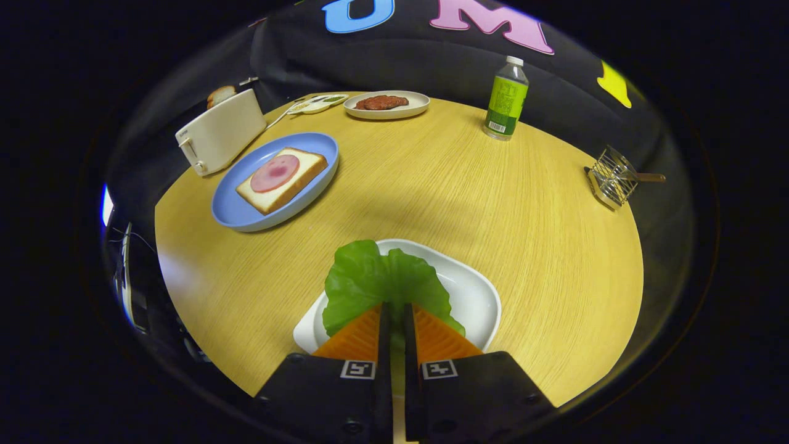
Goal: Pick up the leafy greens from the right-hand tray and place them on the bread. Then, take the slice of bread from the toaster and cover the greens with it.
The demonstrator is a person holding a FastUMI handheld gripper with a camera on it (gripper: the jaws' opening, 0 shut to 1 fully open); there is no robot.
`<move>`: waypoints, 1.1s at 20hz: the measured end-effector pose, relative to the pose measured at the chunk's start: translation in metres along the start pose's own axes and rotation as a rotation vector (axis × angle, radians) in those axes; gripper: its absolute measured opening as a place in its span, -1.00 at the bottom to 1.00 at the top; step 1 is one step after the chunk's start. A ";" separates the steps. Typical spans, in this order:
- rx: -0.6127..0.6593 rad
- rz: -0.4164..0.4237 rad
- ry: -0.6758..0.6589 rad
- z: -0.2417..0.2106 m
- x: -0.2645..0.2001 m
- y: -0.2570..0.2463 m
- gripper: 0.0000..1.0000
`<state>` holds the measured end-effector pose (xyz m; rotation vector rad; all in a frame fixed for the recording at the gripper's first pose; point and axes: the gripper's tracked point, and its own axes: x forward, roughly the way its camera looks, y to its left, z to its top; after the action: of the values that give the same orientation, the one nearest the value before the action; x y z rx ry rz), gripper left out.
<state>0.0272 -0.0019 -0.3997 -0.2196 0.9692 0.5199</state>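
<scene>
Green lettuce leaf (376, 280) clamped between 2 nearly closed fingers (360, 336), its near edge hidden, white tray (478, 296) partly covered.

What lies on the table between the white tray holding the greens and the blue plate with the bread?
Bare tabletop between tray and blue plate, in the gripper view. Gripper is shut on the greens.
</scene>
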 end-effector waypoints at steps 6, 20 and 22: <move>0.110 -0.022 0.007 0.017 -0.022 -0.006 -0.89; 0.199 -0.016 -0.171 0.136 -0.082 0.070 -0.89; 0.200 0.017 -0.185 0.153 -0.071 0.093 -0.89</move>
<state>0.0583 0.1166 -0.2506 0.0165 0.8361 0.4474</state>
